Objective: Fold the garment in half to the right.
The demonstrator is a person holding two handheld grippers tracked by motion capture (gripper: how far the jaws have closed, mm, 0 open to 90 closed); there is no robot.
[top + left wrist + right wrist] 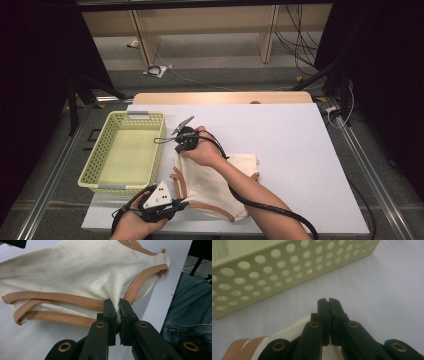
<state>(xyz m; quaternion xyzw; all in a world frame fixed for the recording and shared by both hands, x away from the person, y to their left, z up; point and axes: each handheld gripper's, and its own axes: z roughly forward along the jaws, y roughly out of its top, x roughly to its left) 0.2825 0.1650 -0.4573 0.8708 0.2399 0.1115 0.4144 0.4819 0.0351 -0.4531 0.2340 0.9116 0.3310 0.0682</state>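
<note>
The cream cotton garment with tan trim (pixel 215 182) stretches near-to-far between both pinching jaws; the perforated yellow plastic basket (pixel 125 150) lies just left on the bench, nearer the right gripper (pixel 181 145) than the left gripper (pixel 176 205).

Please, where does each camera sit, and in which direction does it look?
High view: above the near table edge, looking forward and down; both forearms, left gripper, right gripper.
Left gripper view: along its shut jaws, pinching the cream garment; jeans at right.
Right gripper view: along its shut jaws toward the yellow basket.
All share the garment.
</note>
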